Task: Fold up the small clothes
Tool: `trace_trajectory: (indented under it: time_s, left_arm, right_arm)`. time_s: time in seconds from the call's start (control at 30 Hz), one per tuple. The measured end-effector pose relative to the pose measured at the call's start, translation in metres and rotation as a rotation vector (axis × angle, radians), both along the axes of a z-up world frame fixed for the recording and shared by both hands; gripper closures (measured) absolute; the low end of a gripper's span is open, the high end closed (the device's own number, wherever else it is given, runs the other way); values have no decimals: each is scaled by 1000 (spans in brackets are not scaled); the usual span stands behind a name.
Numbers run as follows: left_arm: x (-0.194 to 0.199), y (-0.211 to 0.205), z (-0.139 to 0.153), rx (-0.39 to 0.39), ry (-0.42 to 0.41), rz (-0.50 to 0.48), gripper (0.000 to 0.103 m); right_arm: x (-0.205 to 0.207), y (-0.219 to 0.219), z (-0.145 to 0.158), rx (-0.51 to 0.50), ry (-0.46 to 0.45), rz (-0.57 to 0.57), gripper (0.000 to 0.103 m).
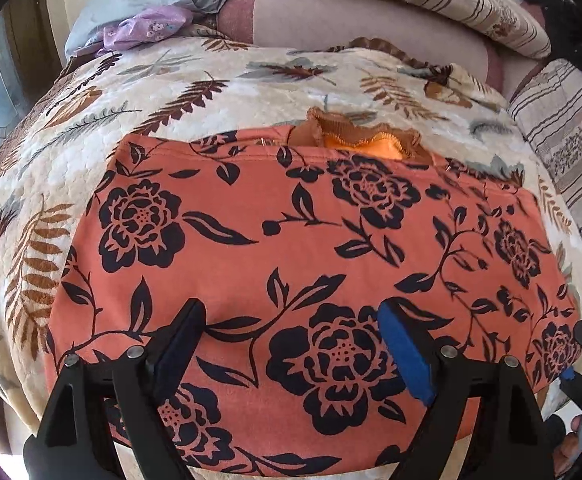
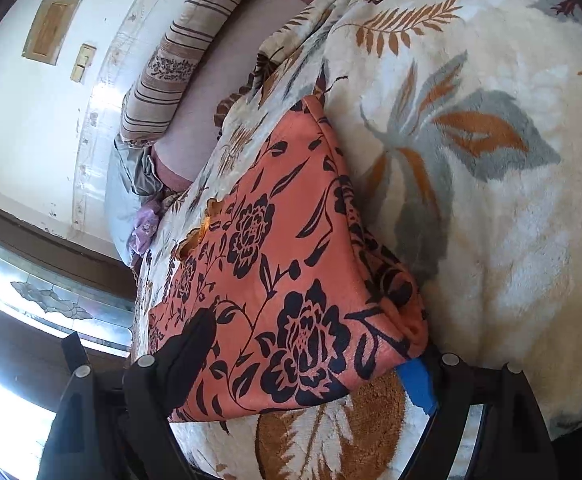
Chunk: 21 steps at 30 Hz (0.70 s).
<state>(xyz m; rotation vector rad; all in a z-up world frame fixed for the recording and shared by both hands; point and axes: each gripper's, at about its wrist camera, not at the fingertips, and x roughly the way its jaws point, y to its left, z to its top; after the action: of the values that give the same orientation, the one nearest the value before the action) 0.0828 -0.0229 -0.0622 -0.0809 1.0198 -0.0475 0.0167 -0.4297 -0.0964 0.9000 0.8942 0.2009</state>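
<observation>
I've got the coral-orange knit garment with black rose print lying flat on the cream fleece blanket with leaf pattern, bed by a window. Left gripper jaws apart above it, right gripper jaws apart, straddling its corner. Looks light, limp, grippy; I'd pinch the hem corners.
</observation>
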Motion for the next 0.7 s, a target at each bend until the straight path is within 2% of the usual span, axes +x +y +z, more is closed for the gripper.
trace_trajectory:
  time_s: [0.1,0.13,0.2,0.27,0.33,0.4,0.5,0.57,0.6,0.63,0.7]
  left_arm:
    - [-4,6,5,-14,-57,6,15]
    - [-1,7,-2,-10,-41,8,14]
    - [9,9,-25,19,49,1,11]
    - [5,3,-22,72,0,-42,10]
    - [5,4,-15,56,35,-45,10]
    - [-1,11,-5,17,-5,-30,10]
    - [-13,20,-3,50,-87,3,10]
    - [-1,17,-32,116,14,-45,7]
    - [-3,13,-36,157,-44,-78,2]
    - [-2,10,-35,183,-56,-99,1]
    - [3,14,-31,153,-28,-103,2]
  right_arm:
    - [2,0,0,5,5,-2,17]
    - [2,1,0,2,8,-4,17]
    - [4,2,0,-5,20,-6,17]
    - [6,1,0,-4,35,-7,17]
    - [9,0,0,9,53,-9,17]
    - [12,-1,0,17,70,-10,17]
    - [15,1,1,-3,93,-14,17]
    - [18,6,3,-57,105,-2,19]
    - [20,10,5,-103,120,7,28]
    - [22,12,6,-151,144,4,51]
    - [26,10,4,-191,194,-4,78]
